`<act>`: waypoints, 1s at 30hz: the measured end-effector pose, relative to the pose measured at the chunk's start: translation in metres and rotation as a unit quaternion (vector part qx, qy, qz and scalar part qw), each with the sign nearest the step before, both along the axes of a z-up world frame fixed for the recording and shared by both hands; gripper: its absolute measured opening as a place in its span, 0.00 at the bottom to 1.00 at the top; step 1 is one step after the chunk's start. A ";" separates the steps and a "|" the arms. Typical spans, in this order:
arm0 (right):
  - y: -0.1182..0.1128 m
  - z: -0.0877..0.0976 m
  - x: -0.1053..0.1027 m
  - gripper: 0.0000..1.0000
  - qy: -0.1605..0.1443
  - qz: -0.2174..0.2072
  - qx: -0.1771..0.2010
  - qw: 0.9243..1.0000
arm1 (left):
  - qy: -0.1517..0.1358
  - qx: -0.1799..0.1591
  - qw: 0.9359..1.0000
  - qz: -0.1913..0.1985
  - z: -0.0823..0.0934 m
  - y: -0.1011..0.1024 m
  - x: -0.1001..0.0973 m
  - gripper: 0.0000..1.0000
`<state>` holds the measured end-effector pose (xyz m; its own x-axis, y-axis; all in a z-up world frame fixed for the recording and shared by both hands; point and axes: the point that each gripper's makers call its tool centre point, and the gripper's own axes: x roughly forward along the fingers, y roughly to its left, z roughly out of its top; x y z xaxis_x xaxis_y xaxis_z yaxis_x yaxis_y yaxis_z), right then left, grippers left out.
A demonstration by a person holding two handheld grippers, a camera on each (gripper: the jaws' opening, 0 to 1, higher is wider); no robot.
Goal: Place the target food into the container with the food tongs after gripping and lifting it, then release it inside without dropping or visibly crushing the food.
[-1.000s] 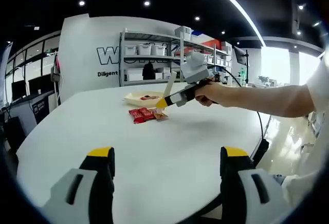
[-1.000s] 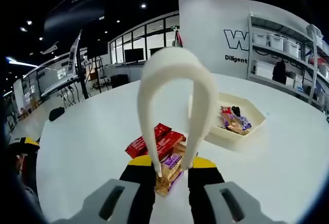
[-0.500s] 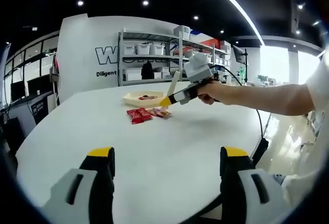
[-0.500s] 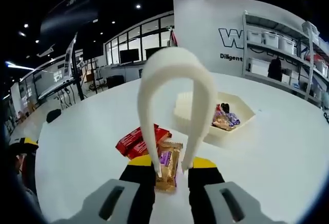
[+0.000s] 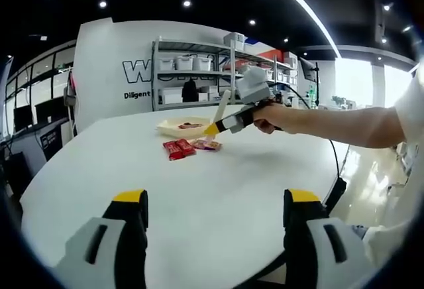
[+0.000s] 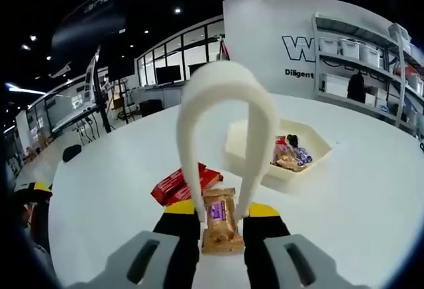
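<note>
My right gripper (image 6: pixel 220 211) is shut on white food tongs (image 6: pixel 225 90), whose arch rises in front of the camera. A brown and purple snack packet (image 6: pixel 220 223) lies on the white table between the tongs' two arms, just ahead of the jaws. I cannot tell whether the tongs touch it. Two red packets (image 6: pixel 177 183) lie to its left. The white container (image 6: pixel 311 163) sits beyond on the right, with several wrapped snacks in it. In the left gripper view, a hand holds the right gripper (image 5: pixel 215 128) above the packets (image 5: pixel 192 146). My left gripper (image 5: pixel 209 223) is open with nothing between its fingers.
The round white table (image 5: pixel 218 189) has wide bare room in front of the left gripper. The person's forearm (image 5: pixel 344 126) reaches in from the right. Shelves with bins (image 5: pixel 199 70) stand along the far wall, and desks (image 6: pixel 99 116) stand beyond the table's left side.
The right gripper has shifted so the brown and purple packet now sits squarely between the tongs' arms, and the container has moved closer to centre. The left gripper has stayed still.
</note>
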<state>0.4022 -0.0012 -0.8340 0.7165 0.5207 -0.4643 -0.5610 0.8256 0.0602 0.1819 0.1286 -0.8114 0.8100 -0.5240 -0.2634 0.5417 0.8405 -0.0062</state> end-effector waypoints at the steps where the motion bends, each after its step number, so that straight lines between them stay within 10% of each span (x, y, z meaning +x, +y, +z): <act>1: 0.001 0.000 0.000 0.18 -0.001 0.001 -0.001 1.000 | 0.000 0.000 1.000 0.000 0.000 0.000 0.000 0.82; 30: 0.007 -0.014 0.013 0.21 0.002 0.005 -0.024 1.000 | 0.001 -0.002 1.000 0.012 -0.001 0.012 0.001 0.82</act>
